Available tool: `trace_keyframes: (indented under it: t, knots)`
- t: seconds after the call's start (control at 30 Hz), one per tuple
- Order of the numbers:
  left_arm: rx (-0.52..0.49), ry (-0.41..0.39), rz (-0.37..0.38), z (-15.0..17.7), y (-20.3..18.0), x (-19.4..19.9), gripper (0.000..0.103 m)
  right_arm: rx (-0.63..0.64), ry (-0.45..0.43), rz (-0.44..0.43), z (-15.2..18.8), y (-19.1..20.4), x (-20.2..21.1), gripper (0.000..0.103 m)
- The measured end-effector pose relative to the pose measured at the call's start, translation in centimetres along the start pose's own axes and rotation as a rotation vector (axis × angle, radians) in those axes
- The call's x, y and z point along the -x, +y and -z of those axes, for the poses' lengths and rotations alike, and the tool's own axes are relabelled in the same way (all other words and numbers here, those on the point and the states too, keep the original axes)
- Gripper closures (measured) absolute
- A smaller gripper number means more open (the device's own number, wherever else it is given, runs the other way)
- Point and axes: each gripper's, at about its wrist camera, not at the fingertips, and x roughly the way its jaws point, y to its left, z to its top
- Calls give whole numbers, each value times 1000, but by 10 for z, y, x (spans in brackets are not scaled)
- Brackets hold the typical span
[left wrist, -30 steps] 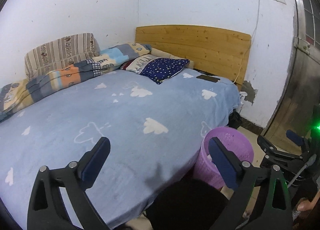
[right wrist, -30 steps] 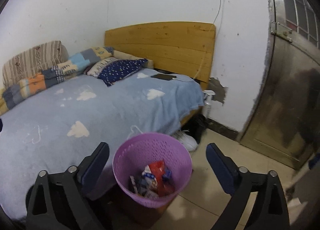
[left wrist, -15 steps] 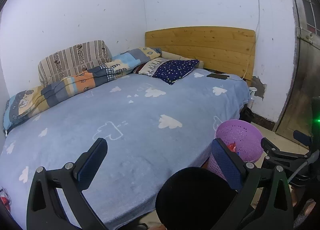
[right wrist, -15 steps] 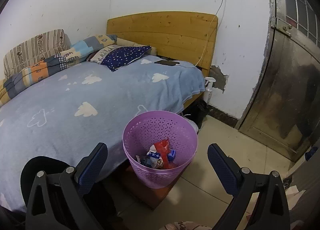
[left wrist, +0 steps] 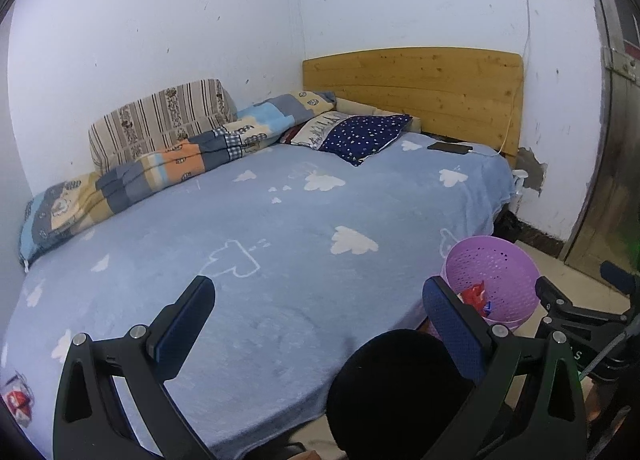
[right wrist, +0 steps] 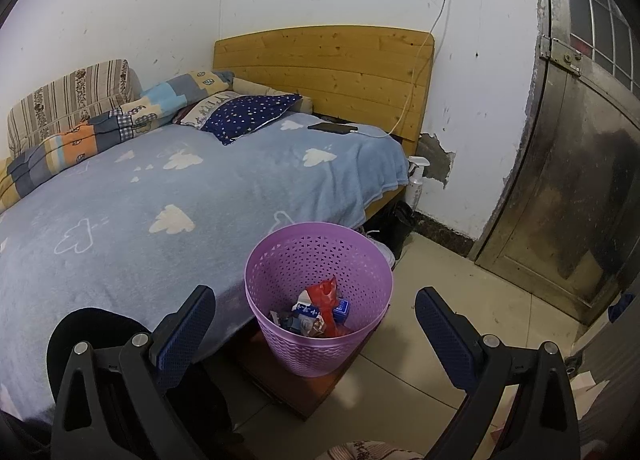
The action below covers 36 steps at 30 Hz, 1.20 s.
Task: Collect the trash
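Landmark: bed (left wrist: 280,240).

- Far left of bed, at its near corner: red-white wrapper (left wrist: 16,400), half cut by frame edge; likely trash left to collect.
- Over bed's near edge: left gripper (left wrist: 320,320), jaws spread wide, empty.
- Right of bed, on floor: purple bin (right wrist: 318,300), wrappers inside.
- Right gripper (right wrist: 316,320) just short of bin, jaws apart, empty.

Risks: wrapper sits at view edge, easy to miss; thin foil on soft blanket may slip or gripper may pinch blanket instead; light bin could tip if knocked.
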Motion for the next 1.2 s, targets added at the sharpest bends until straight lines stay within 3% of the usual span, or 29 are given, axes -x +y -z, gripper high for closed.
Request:
trace_keyframes:
  t: [1.2]
  knots:
    - [18, -34, -2, 2, 3, 6, 0, 12, 0, -1, 2, 5, 2, 2]
